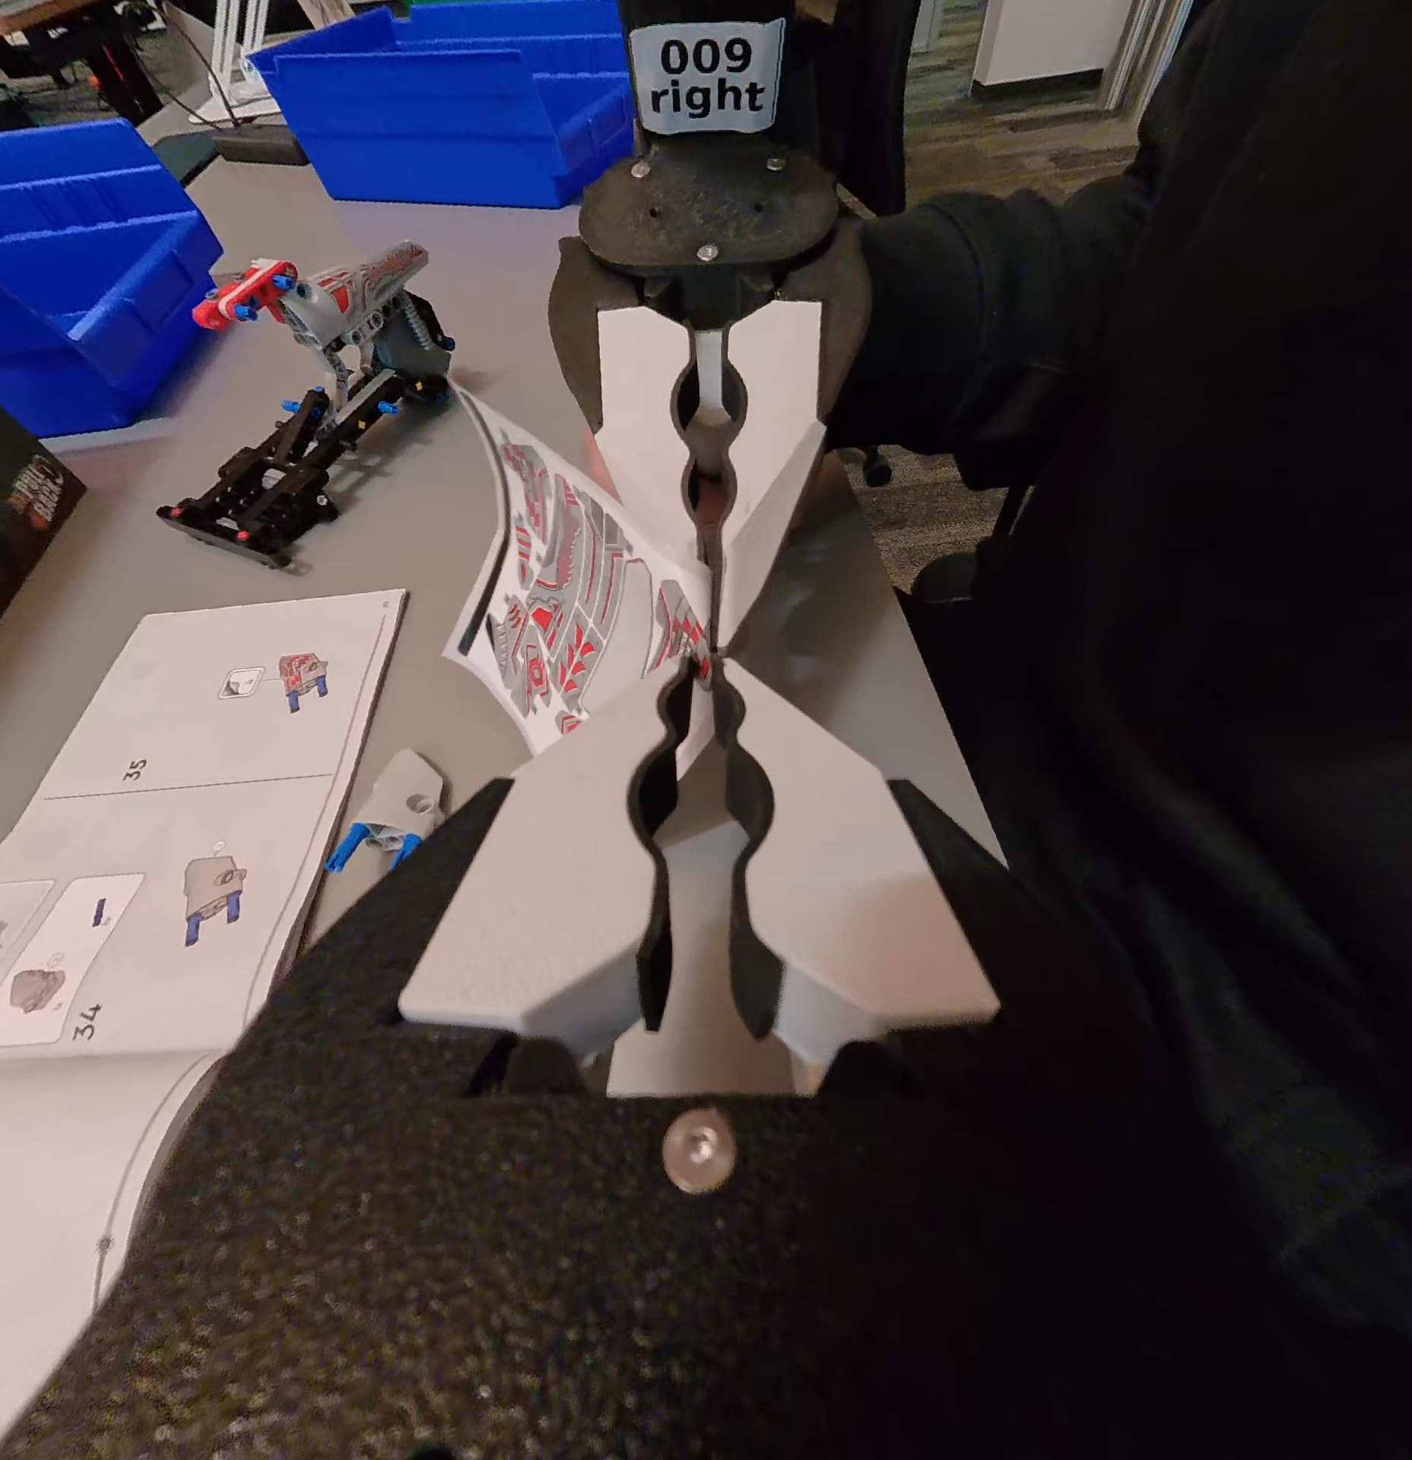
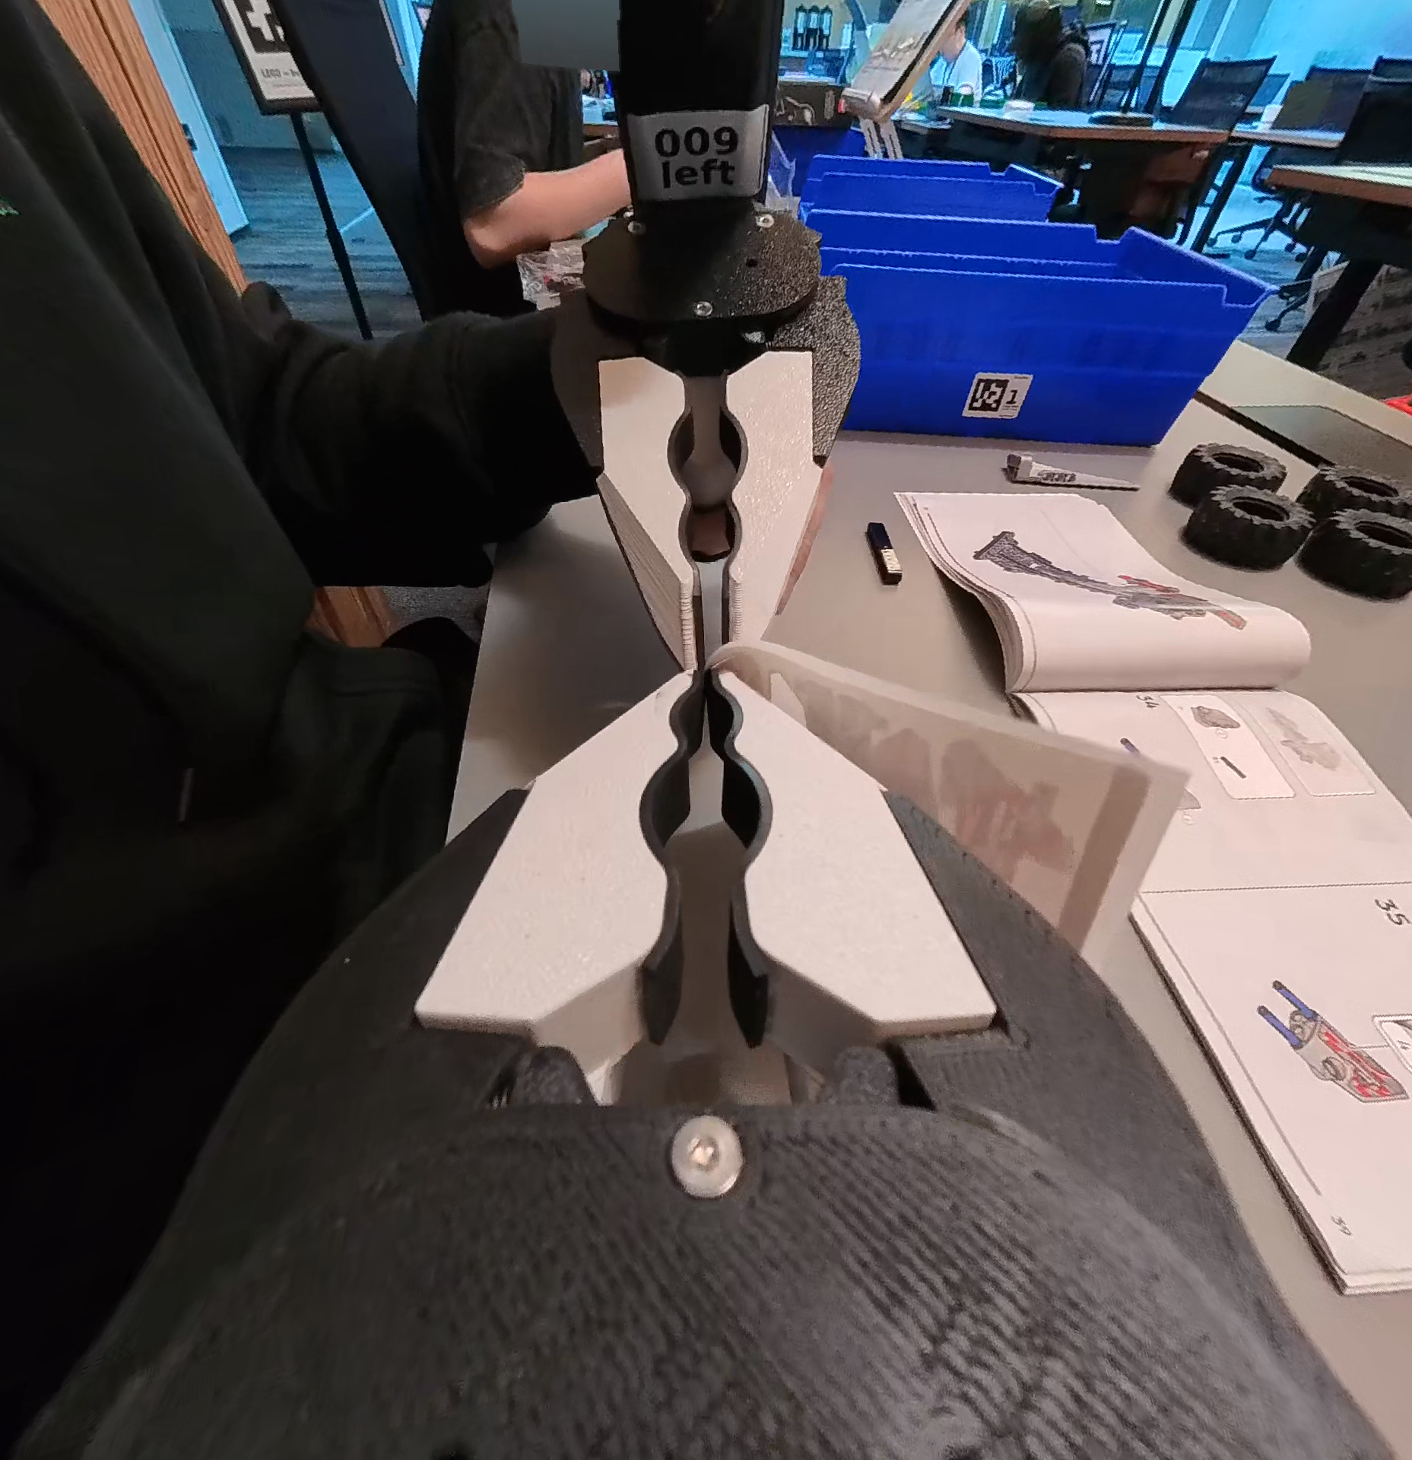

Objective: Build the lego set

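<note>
The left gripper has its fingers pressed together on the near edge of a white sticker sheet printed with red and grey decals, and the right gripper, facing it tip to tip, has its fingers together on the same edge, so the sheet hangs curled above the grey tabletop. Just below lies a small grey panel piece with blue pins, beside the open white instruction booklet. Farther off stand the part-built black, grey and red lego vehicle chassis, four black knobbly tyres and blue plastic bins. The step in hand looks like peeling a decal for that panel; next, one gripper likely must draw the sticker free while the other steadies the sheet.
</note>
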A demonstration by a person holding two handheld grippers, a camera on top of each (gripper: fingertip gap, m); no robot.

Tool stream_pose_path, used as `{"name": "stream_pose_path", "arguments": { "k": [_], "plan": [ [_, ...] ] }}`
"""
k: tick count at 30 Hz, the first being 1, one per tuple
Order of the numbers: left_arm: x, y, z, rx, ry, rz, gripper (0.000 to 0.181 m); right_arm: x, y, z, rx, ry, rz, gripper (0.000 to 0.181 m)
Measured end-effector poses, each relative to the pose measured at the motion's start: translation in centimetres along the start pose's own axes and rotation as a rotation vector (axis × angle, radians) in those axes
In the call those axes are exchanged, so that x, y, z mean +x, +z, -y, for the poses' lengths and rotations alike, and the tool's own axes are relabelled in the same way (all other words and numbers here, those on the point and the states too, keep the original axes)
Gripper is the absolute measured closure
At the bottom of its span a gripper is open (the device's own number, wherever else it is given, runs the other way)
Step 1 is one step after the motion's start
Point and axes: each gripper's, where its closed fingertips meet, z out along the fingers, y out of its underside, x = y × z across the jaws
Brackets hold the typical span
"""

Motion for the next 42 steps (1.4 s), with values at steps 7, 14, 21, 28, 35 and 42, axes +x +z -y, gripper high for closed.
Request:
{"name": "stream_pose_path", "arguments": {
  "k": [7,14,21,28,35,42],
  "plan": [
    [-0.3,-0.3,0.1,0.005,0.005,0.021,0.181,0.2,-0.2,0.1,0.01,0.012,-0.005,0.181],
    [-1.1,-0.6,0.2,0.005,0.014,0.068,0.181,0.7,-0.3,-0.1,0.016,0.042,-0.015,0.181],
    [-3.3,-1.7,0.5,0.057,-0.049,0.166,0.181,2.0,-1.0,-0.3,0.07,0.247,-0.019,0.181],
    [-4.7,-3.0,1.1,0.123,-0.093,0.228,0.181,3.3,-1.5,-0.9,0.079,0.418,-0.037,0.181],
    [-5.7,-5.3,2.7,0.188,-0.072,0.305,0.181,5.8,-3.1,-0.2,0.078,0.407,-0.138,0.181],
    [-6.5,-8.0,3.4,0.249,-0.077,0.365,0.181,10.2,-3.3,6.5,0.083,0.199,-0.181,0.181]
  ]
}}
